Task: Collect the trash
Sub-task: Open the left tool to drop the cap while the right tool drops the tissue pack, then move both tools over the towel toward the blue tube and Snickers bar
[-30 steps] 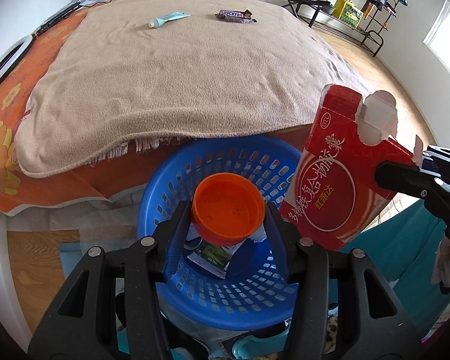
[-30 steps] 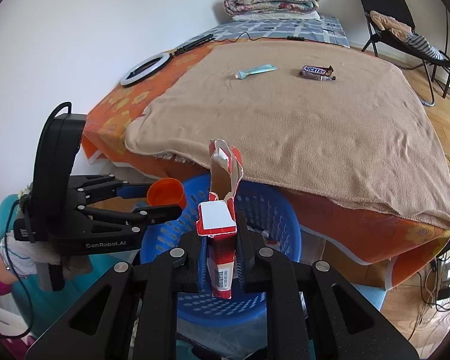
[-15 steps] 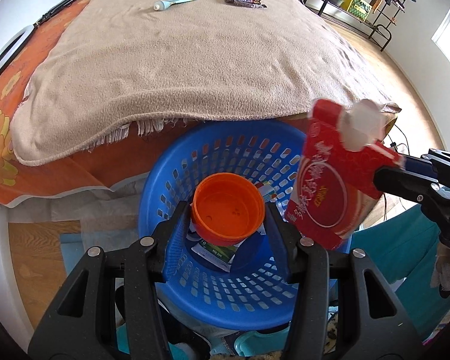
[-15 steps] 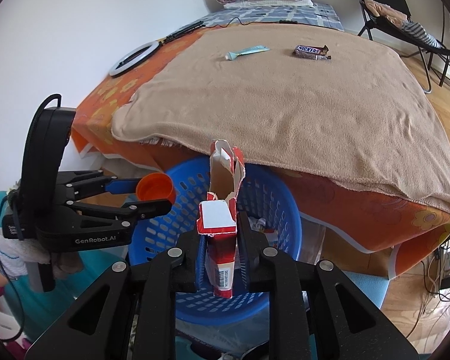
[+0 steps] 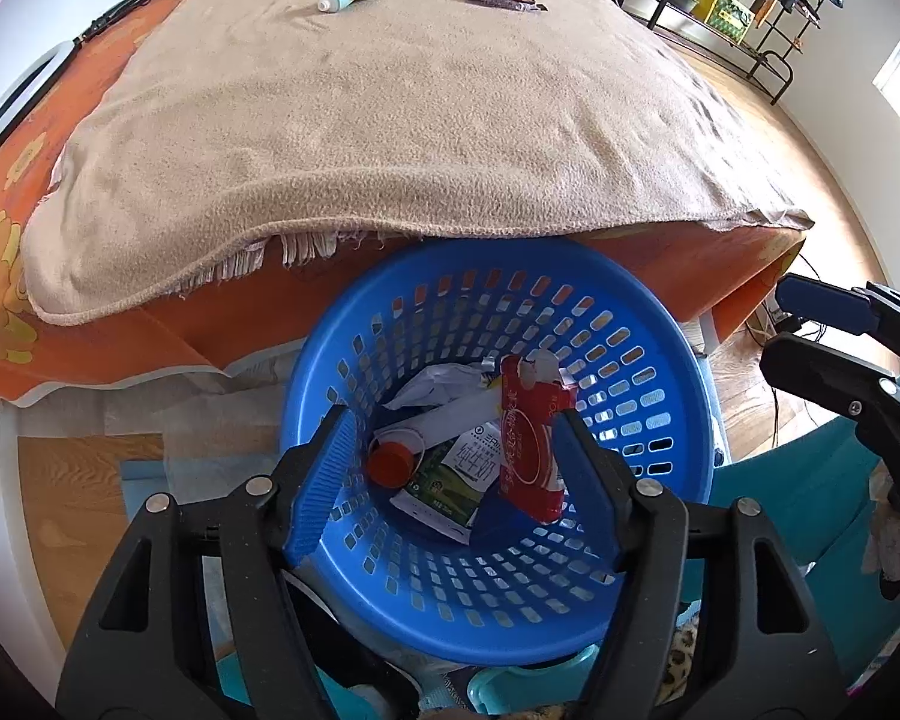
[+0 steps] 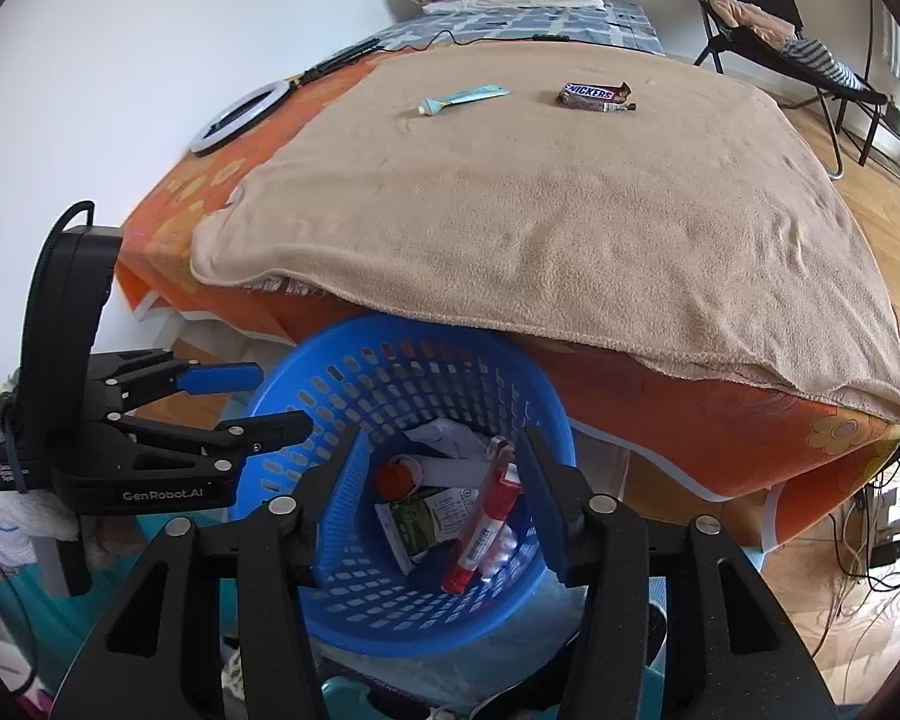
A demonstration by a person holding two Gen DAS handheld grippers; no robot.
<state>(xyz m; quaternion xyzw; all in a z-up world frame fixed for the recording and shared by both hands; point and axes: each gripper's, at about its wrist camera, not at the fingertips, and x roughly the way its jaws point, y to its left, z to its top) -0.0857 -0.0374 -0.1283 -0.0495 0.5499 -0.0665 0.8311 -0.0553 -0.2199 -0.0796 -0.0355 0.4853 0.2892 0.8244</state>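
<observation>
Both claws hang over the blue basket (image 5: 498,618), pointing steeply down into it. The left claw (image 5: 450,456) has its jaws opening with nothing pinched between them; the orange cup (image 5: 392,463) lies below on the basket floor, at about 9 o'clock of the claw's midpoint, clear of both pads. The right claw (image 6: 444,480) likewise has its jaws opening and empty; the red carton (image 6: 483,525) stands tilted against the basket wall below it, at roughly 5 o'clock of the midpoint, with no pad on it. Beneath both pieces lie a green-and-white carton (image 5: 456,474) and crumpled white paper (image 5: 444,381).

Step in hand, as judged: the drop into the basket, with both pieces released and lying among the rubbish already collected.

Outward from the basket, the bed (image 6: 720,420) with its tan blanket (image 6: 570,210) rises at 12 o'clock. Far across the blanket, well apart from both claws, lie a pale blue tube (image 6: 462,98) at about 12 o'clock and a chocolate bar (image 6: 594,96) at about 1 o'clock, near each other but not touching.

Next move, as judged: both claws lift clear of the basket rim and reach across the blanket, one to each remaining piece, with the jaws kept spread for low, flat pinches against soft cloth.
</observation>
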